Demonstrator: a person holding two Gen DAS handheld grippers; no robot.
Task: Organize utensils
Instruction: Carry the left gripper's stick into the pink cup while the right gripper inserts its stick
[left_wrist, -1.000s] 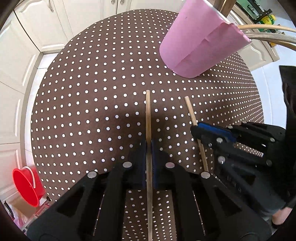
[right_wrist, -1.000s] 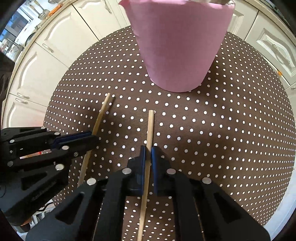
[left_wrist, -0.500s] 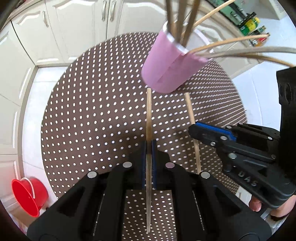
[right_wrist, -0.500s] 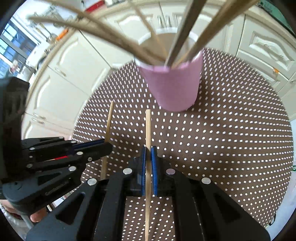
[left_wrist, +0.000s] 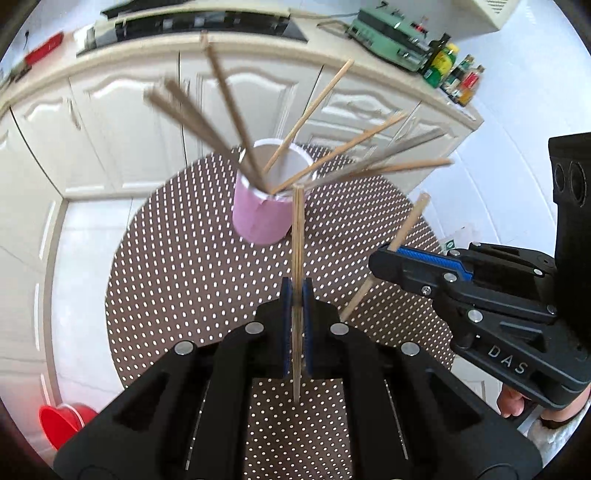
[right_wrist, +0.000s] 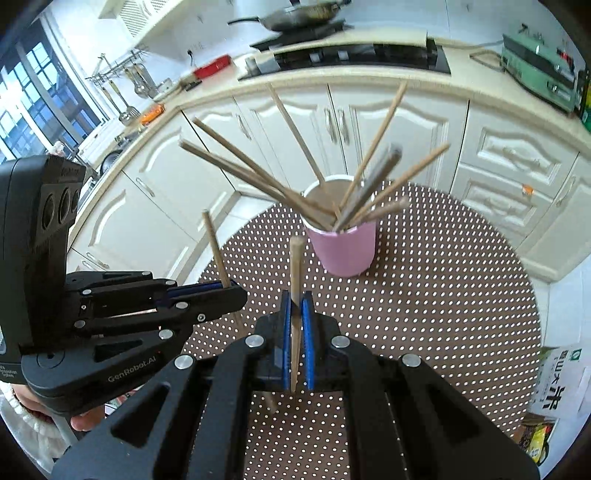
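Left gripper clamped on one chopstick at lower centre; right gripper likewise pinching another chopstick. Pink cup (bristling with sticks) above centre, on dotted table.

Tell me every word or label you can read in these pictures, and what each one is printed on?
"DAS": on the black body of the right gripper.
"GenRobot.AI": on the black body of the left gripper.
Large Chinese characters on a white and green bag beside the table: visible, but I cannot read them reliably.
Labels on the bottles on the counter: too small and blurred.
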